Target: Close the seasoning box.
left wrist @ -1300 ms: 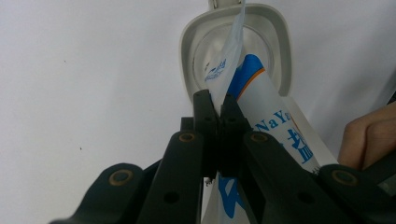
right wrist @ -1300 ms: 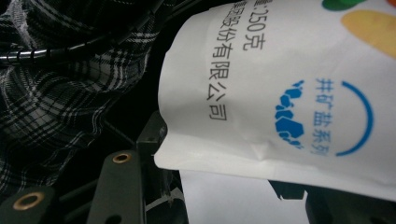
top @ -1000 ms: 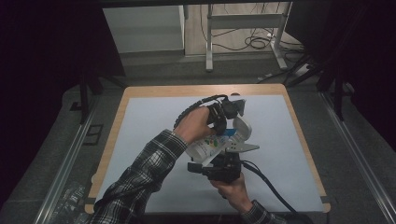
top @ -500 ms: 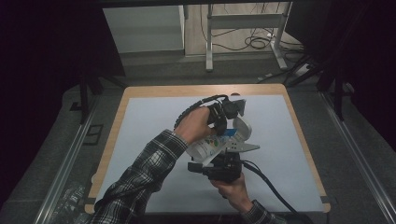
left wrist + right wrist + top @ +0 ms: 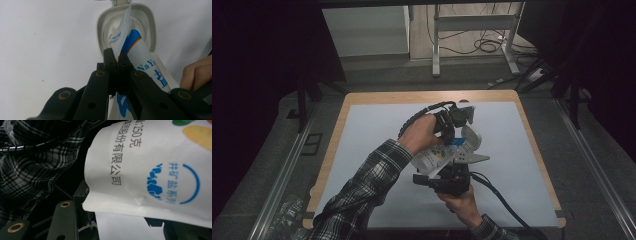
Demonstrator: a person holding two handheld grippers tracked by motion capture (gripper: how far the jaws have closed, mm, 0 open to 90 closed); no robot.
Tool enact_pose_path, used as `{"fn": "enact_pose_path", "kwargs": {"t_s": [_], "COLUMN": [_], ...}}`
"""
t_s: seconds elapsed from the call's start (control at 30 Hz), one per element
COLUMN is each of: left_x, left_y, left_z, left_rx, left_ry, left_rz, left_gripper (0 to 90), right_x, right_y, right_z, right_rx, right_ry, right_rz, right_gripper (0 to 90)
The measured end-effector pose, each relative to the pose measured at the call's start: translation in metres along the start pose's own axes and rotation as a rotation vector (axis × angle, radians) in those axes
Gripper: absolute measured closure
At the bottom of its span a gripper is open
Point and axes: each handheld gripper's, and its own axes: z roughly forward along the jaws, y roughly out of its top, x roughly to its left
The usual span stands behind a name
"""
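Observation:
A white pouch (image 5: 433, 160) with blue print lies tilted between both grippers over the middle of the table. My left gripper (image 5: 115, 53) is shut on the pouch's thin upper edge (image 5: 124, 30). That edge reaches into the open mouth of a white rounded container (image 5: 150, 30). In the high view the left gripper (image 5: 451, 131) sits above the pouch beside the container (image 5: 471, 137). The right gripper (image 5: 447, 172) holds the pouch from below. In the right gripper view the pouch's lower end (image 5: 155, 170) sits between the jaws (image 5: 117, 212), which are shut on it.
A pale mat (image 5: 372, 130) covers the wooden table (image 5: 334, 150). Cables trail from both grippers, one toward the front right (image 5: 507, 210). A plaid sleeve (image 5: 362, 190) crosses the front left. Metal frames and floor cables stand beyond the far edge.

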Motion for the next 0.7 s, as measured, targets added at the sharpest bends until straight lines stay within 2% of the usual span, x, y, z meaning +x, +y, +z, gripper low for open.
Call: {"fn": "enact_pose_path", "kwargs": {"t_s": [0.3, 0.7], "left_x": [0.001, 0.004], "left_y": [-0.004, -0.013], "left_z": [-0.001, -0.003], "left_rx": [-0.032, -0.099], "left_ry": [-0.001, -0.011], "left_rz": [-0.007, -0.023], "left_gripper": [89.4, 89.5], "right_x": [-0.003, -0.008], "right_y": [-0.006, -0.019], "right_z": [0.003, 0.01], "right_rx": [0.036, 0.116], "right_ry": [-0.031, -0.119], "right_rz": [-0.014, -0.074], "right_gripper": [48.3, 46.7]}}
